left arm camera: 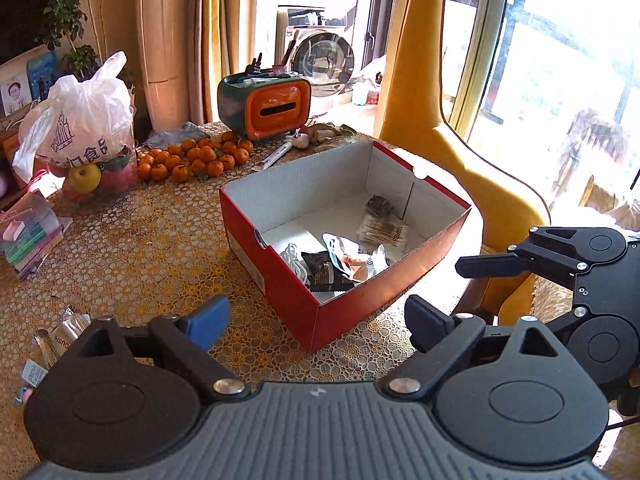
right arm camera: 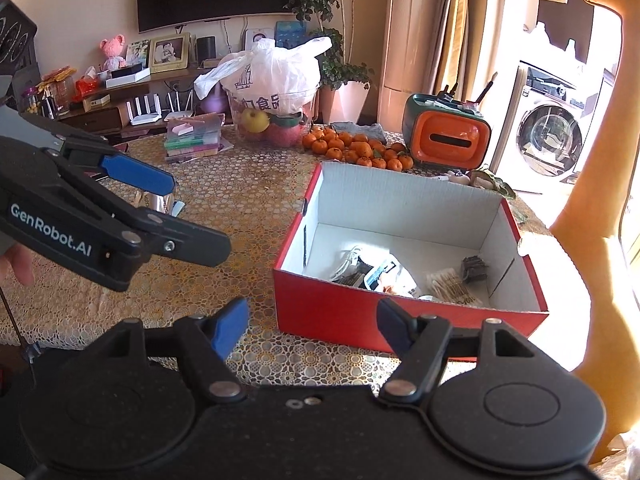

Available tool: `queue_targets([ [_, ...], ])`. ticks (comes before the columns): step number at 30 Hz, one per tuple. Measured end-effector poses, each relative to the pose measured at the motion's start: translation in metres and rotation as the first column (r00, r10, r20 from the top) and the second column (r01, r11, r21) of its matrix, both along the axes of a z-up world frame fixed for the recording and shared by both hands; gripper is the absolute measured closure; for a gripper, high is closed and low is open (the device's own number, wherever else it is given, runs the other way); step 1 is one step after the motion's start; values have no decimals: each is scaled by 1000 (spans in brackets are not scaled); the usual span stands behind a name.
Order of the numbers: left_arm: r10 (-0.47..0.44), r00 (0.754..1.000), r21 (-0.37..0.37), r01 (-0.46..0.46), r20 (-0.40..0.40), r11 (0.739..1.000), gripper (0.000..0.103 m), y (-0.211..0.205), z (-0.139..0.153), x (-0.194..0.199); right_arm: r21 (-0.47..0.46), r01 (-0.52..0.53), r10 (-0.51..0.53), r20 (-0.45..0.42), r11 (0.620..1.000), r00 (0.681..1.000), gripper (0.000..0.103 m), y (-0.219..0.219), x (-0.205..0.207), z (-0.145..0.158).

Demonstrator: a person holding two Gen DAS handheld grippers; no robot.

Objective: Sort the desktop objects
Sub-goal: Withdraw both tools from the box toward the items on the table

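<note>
We hold our left gripper (left arm camera: 316,320) wide open and empty, just short of the red shoebox (left arm camera: 344,300), which sits straight ahead of its fingers. Our right gripper (right arm camera: 312,330) is likewise spread wide with nothing in it, the box ahead and slightly right. Inside lie a cotton swab pack (left arm camera: 382,234), a white cable (left arm camera: 294,262) and snack sachets (left arm camera: 326,272).

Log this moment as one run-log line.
left gripper: open, empty | right gripper: open, empty | red box: holds sorted items | foil packets: on table
</note>
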State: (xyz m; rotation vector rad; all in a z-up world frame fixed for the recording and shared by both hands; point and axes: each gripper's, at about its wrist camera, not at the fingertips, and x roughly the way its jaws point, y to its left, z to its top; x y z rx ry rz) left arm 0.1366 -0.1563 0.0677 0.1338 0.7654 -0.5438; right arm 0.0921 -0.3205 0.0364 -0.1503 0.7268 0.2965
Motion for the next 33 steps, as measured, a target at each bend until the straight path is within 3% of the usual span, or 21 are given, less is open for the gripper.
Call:
queue_targets([
  [18, 120, 993, -40, -121, -13, 992, 0, 77, -16, -16, 8, -62, 63, -31, 998, 998, 32, 51, 10, -11],
  [33, 333, 942, -62, -330, 40, 942, 0, 170, -25, -25, 33, -159, 160, -40, 987, 986, 32, 110, 33, -15],
])
